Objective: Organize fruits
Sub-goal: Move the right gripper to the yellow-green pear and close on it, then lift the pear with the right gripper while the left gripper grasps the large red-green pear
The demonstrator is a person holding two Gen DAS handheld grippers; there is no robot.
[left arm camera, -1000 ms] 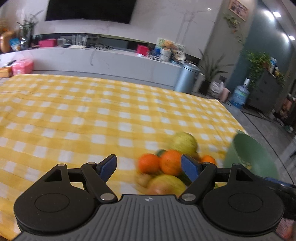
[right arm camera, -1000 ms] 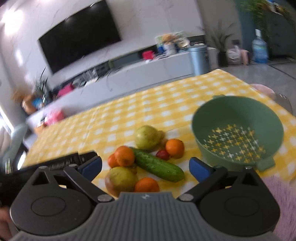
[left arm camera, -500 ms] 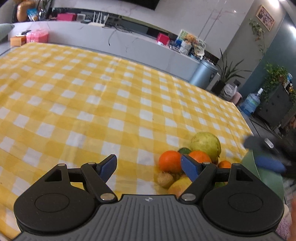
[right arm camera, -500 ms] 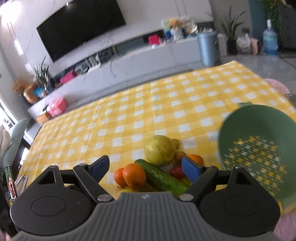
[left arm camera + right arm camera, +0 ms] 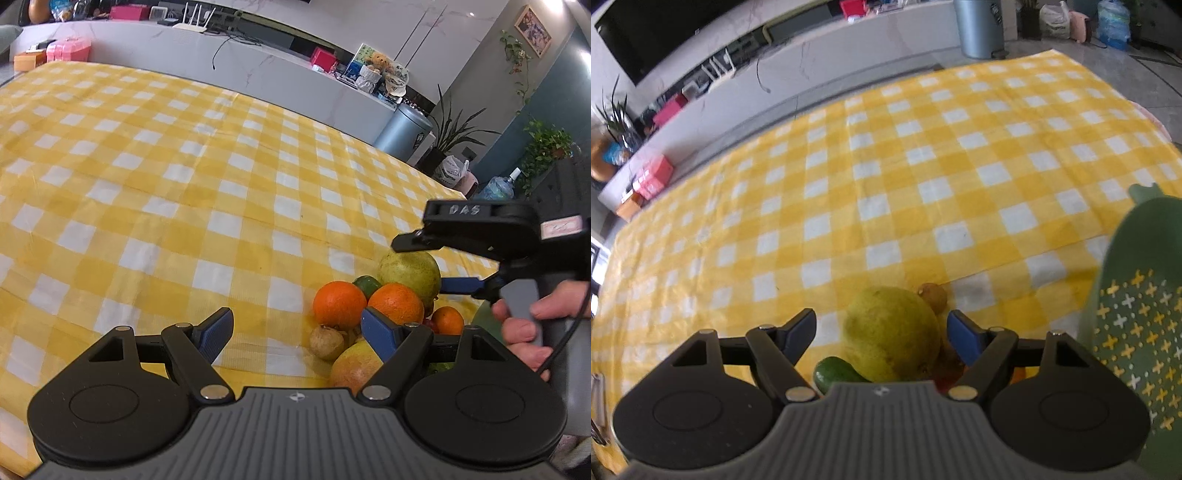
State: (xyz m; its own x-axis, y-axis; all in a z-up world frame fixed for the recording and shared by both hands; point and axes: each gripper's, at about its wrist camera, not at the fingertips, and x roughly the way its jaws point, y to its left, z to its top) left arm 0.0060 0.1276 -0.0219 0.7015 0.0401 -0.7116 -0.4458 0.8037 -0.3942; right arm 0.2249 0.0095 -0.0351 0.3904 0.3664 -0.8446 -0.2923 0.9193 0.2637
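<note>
A pile of fruit lies on the yellow checked cloth (image 5: pixel 184 184). In it are a big yellow-green fruit (image 5: pixel 410 273), two oranges (image 5: pixel 339 304) (image 5: pixel 396 302), a smaller orange (image 5: pixel 447 320), a small brown fruit (image 5: pixel 327 341) and a reddish-yellow fruit (image 5: pixel 352 365). My left gripper (image 5: pixel 295 321) stands open just left of the pile with nothing between its fingers. My right gripper (image 5: pixel 881 321) straddles the yellow-green fruit (image 5: pixel 892 332). Its jaws are closing, and a gap still shows at each pad. A cucumber end (image 5: pixel 833 369) pokes out below the fruit.
A green colander (image 5: pixel 1137 314) stands right of the pile. A hand (image 5: pixel 524 332) holds the right gripper's handle. The cloth stretches bare to the left and back. Beyond the table are a long white counter (image 5: pixel 258 66) and a grey bin (image 5: pixel 406 129).
The right gripper swung left from the colander side and down over the pile, and its jaws narrowed around the yellow-green fruit. It has come into the left wrist view.
</note>
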